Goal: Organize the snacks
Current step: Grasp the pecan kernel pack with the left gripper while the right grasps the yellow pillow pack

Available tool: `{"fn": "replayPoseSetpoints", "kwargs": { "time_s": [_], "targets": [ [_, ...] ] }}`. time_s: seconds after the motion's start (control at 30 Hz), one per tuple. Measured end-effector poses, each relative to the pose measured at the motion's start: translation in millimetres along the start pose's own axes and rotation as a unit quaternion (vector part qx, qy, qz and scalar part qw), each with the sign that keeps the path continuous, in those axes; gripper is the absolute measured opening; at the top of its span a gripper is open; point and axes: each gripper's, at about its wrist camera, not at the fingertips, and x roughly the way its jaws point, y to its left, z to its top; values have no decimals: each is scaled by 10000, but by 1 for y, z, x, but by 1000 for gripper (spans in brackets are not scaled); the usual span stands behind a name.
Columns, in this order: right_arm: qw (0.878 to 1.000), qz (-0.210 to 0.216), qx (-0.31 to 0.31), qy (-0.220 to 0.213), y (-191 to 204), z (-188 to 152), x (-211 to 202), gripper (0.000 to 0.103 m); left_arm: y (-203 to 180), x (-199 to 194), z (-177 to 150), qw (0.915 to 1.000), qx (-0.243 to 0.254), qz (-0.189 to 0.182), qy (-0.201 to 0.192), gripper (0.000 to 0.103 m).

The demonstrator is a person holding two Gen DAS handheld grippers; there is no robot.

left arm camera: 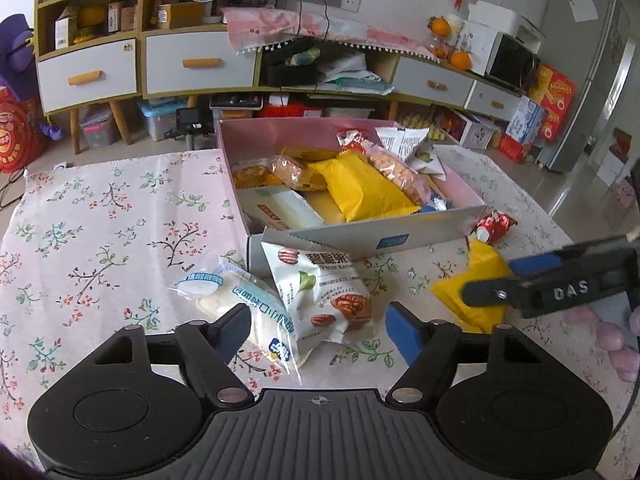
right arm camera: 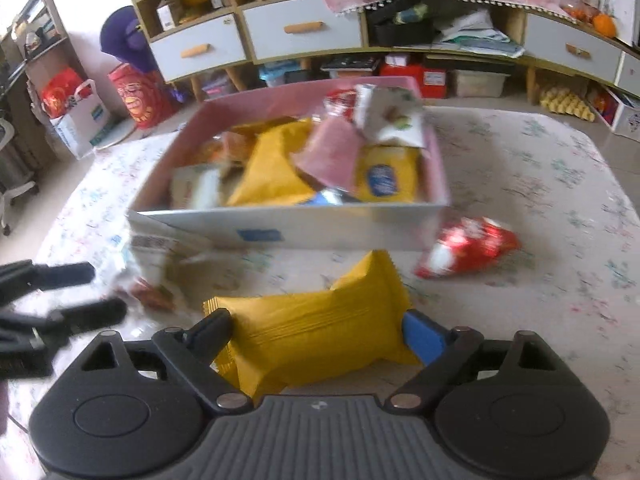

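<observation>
The open snack box [left arm camera: 436, 236] sits mid-tabletop [left arm camera: 100, 240], nearly full. Just in front of it lies a yellow packet [right arm camera: 320, 328], puffy, light and likely slick, best pinched across its middle. The right hand-held gripper [right arm camera: 320, 332] brackets it; whether the pads press, I cannot tell. Left of that, the left hand-held gripper [left arm camera: 316, 328] stands released around a crinkly pecan packet [left arm camera: 320, 288].

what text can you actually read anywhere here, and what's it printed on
"DAS": raised letters on the right gripper body, seen from the left wrist view.
Walnut snack packet: large Chinese characters and small Latin print, too distorted to read.
White bun wrapper: blue lettering, unreadable.
Box blue label: too small.
</observation>
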Motion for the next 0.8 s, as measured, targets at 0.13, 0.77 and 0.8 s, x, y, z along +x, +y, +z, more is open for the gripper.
{"fn": "replayPoseSetpoints", "kwargs": {
  "time_s": [0.13, 0.77, 0.8],
  "targets": [
    [9998, -7, 161, 111, -18, -2, -12, 76, -4, 3, 2, 9999, -113, 13, -75, 64],
    [9941, 277, 1035, -172, -44, 13, -13, 76, -46, 35, 0, 9920, 89, 1214, -321, 45],
    [9939, 281, 1048, -201, -49, 14, -10, 70, -47, 34, 0, 9920, 103, 1213, -341, 43]
  ]
}}
